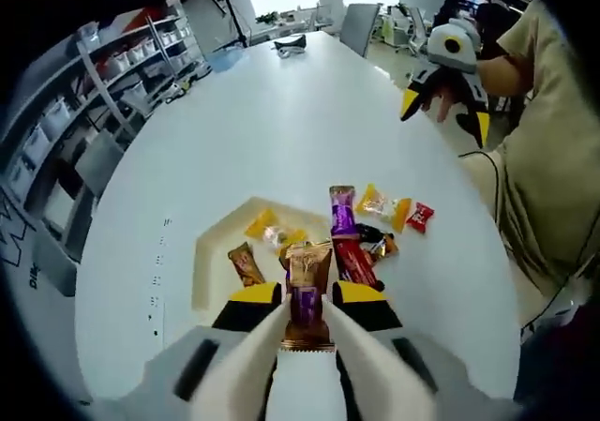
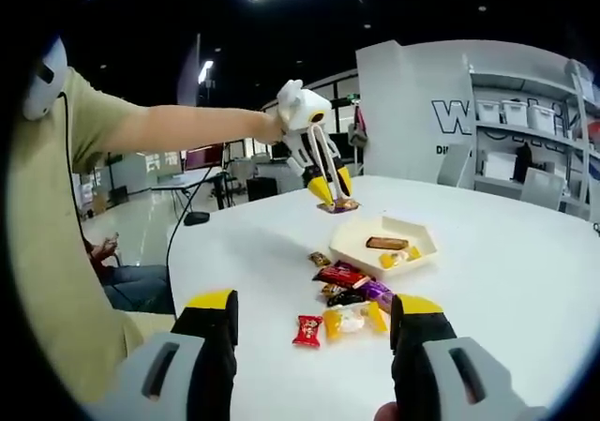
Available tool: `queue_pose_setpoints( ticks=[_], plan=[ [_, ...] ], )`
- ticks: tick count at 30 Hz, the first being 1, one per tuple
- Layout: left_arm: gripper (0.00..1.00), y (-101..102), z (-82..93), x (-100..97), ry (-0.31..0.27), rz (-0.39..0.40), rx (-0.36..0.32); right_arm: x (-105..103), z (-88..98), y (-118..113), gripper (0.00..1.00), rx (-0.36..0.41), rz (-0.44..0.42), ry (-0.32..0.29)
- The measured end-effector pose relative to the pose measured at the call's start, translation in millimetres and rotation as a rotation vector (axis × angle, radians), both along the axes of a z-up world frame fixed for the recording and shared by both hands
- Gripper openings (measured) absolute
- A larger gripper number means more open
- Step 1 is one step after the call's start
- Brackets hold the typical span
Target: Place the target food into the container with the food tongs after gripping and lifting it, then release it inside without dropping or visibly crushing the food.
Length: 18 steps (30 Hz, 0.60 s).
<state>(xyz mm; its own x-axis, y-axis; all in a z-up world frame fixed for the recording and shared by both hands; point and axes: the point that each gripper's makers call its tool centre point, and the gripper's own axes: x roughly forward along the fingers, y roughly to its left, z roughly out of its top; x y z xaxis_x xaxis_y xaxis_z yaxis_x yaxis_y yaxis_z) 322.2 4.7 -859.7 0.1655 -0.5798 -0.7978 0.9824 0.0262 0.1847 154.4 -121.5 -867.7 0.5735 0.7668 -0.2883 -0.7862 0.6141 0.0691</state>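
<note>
Tongs in your left hand [image 1: 307,323] are clenched on a brown-and-purple wrapped candy bar [image 1: 307,290], holding it up above the bench; from the right gripper view you can see those same tongs [image 2: 333,196] with the bar [image 2: 337,205] hanging clear over the far edge of the hexagonal cream tray [image 2: 361,246]. That tray [image 1: 211,271] already holds a brown bar [image 1: 246,263] and yellow wrapped sweets [image 1: 261,222]. Just beside it lies a loose cluster of snacks: a purple packet [image 1: 342,210], a red bar [image 1: 354,260], a yellow candy [image 1: 382,202] and a small red candy [image 1: 419,217], all resting on the white bench [image 1: 281,112]. Your right tongs [image 2: 314,332] are released, jaws spread wide, hovering near the bench's edge with nothing between them; in the left gripper view they [image 1: 448,93] sit off to the side, well apart from the tray.
</note>
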Motion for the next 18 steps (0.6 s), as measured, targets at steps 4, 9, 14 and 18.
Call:
queue_pose_setpoints(
  ticks=[4, 9, 14, 18],
  plan=[
    [0.2, -0.5, 1.4, 11.8, 0.008, 0.078, -0.005, -0.2, -0.8, -0.1, 0.64, -0.001, 0.001, 0.002],
    [0.2, -1.1, 3.4, 27.2, -0.002, 0.149, -0.007, -0.7, -1.2, -0.1, 0.64, -0.002, 0.002, 0.004],
    [0.2, -0.5, 5.3, 42.9, -0.007, 0.245, -0.004, -1.2, -1.8, 0.2, 0.64, -0.002, 0.004, 0.006],
    [0.2, -0.7, 5.0, 52.2, 0.003, 0.297, -0.01, -2.1, -1.7, 0.4, 0.64, -0.002, 0.006, 0.006]
  ],
)
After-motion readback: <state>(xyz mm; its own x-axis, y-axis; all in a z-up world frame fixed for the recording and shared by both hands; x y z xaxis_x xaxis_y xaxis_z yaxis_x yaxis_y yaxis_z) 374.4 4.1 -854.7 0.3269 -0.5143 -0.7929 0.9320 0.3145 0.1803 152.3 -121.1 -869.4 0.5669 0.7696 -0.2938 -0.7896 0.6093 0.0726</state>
